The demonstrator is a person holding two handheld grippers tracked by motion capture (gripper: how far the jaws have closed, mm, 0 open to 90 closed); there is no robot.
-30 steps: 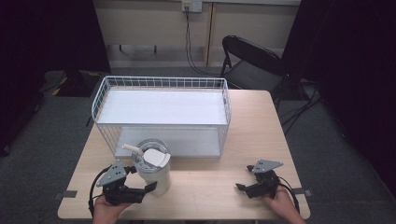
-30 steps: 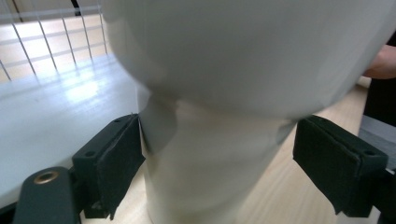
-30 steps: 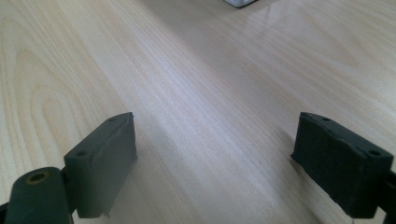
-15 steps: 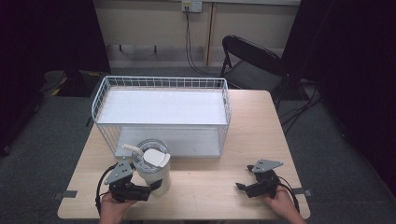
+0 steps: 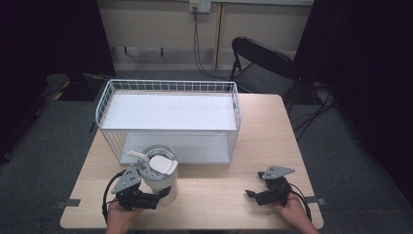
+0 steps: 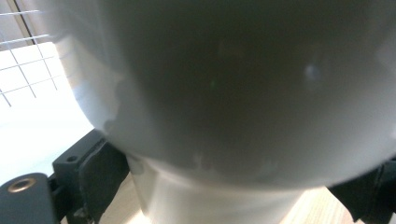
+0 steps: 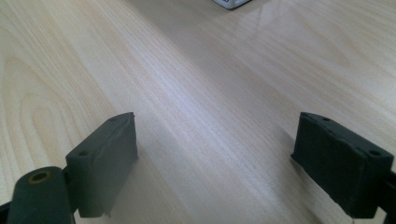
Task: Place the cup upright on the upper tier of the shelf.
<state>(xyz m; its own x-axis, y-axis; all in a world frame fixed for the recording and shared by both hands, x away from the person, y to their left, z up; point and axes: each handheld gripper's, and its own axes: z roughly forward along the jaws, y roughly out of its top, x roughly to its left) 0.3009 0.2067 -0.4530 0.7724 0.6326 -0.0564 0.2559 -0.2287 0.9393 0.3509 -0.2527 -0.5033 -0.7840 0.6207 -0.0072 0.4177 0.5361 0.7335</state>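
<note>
A white tumbler [image 5: 159, 176] with a lid and a short straw stands upright near the table's front left, just before the wire rack. My left gripper [image 5: 160, 196] lies at its foot. In the left gripper view the tumbler [image 6: 233, 93] looms very close, and my left gripper [image 6: 238, 191] has one jaw on each side of its narrow base; the left pad [image 6: 100, 179] is at the wall, while a strip of wood shows before the right one. My right gripper [image 5: 250, 194] rests on the table at the front right. It is open [image 7: 229, 158] over bare wood.
A white wire rack [image 5: 168, 86] with a flat white top spans the back half of the wooden table [image 5: 219, 204]. A black folding chair [image 5: 258, 63] stands behind the table's far right corner. Cables hang down the wall behind.
My left gripper has slid right and forward until its jaws reach around the tumbler's base. The right gripper has stayed still.
</note>
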